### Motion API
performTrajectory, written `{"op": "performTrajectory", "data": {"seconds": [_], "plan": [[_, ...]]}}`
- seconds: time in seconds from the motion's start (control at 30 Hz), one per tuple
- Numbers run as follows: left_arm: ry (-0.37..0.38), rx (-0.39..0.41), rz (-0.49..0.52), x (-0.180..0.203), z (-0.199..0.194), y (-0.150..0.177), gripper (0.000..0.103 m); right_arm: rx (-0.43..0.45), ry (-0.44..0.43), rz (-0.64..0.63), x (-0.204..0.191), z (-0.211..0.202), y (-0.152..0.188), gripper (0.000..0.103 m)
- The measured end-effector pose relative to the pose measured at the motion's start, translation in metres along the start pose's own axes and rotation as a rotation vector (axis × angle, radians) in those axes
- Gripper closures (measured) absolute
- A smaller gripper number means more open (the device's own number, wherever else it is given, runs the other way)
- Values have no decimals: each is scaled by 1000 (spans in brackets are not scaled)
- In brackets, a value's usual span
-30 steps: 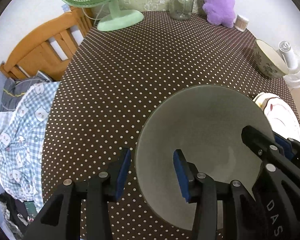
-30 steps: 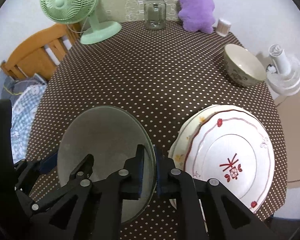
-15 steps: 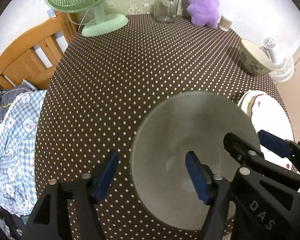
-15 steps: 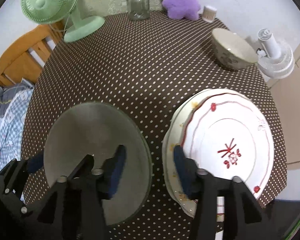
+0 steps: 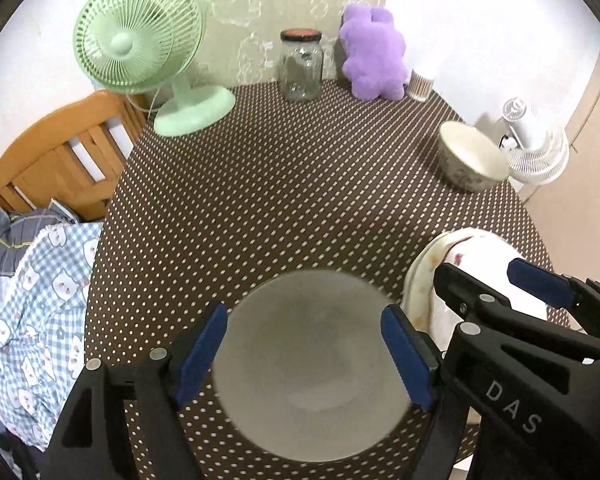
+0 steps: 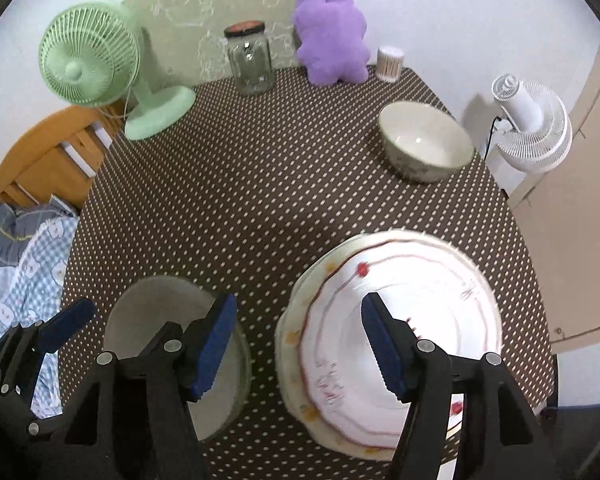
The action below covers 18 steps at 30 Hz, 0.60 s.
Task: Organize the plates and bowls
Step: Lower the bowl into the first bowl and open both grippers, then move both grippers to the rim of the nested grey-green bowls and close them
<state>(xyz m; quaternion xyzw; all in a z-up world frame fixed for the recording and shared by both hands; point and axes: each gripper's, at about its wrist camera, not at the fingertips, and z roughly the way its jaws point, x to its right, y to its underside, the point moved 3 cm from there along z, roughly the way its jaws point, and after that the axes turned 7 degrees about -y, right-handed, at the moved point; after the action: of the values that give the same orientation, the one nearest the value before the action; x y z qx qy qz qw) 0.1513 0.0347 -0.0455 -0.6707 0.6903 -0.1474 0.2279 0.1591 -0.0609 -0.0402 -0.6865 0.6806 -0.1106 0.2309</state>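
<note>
Two tongs: mine, both opening wide, gripping nothing.
Left tongs [image 5: 304, 346]: hanging over the grey bowl [image 5: 308, 364].
Right tongs [image 6: 296, 344]: between that bowl and the plates [image 6: 400, 280].
Bowl: sitting on the counter [image 5: 280, 184].

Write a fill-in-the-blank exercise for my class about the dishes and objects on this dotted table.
1. The purple plush toy stands between the glass jar and the ____ holder.
2. The red-patterned plate lies on top of another ____.
3. The table fan on the tablecloth is coloured ____.
4. The patterned bowl stands ____ way up.

Missing words: toothpick; plate; green; right
</note>
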Motion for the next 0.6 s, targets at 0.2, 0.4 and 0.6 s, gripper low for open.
{"op": "performTrajectory", "data": {"seconds": [0.2, 0.4, 0.6], "plan": [[-28, 31, -40, 16, -8, -16, 22, 40, -28, -23, 29, -21, -17, 35], [-62, 49, -85, 41, -14, -32, 22, 72, -68, -67, 57, -35, -38, 35], [-84, 61, -127, 71, -14, -51, 24, 94, -71, -93, 85, -38, -60, 35]]}}
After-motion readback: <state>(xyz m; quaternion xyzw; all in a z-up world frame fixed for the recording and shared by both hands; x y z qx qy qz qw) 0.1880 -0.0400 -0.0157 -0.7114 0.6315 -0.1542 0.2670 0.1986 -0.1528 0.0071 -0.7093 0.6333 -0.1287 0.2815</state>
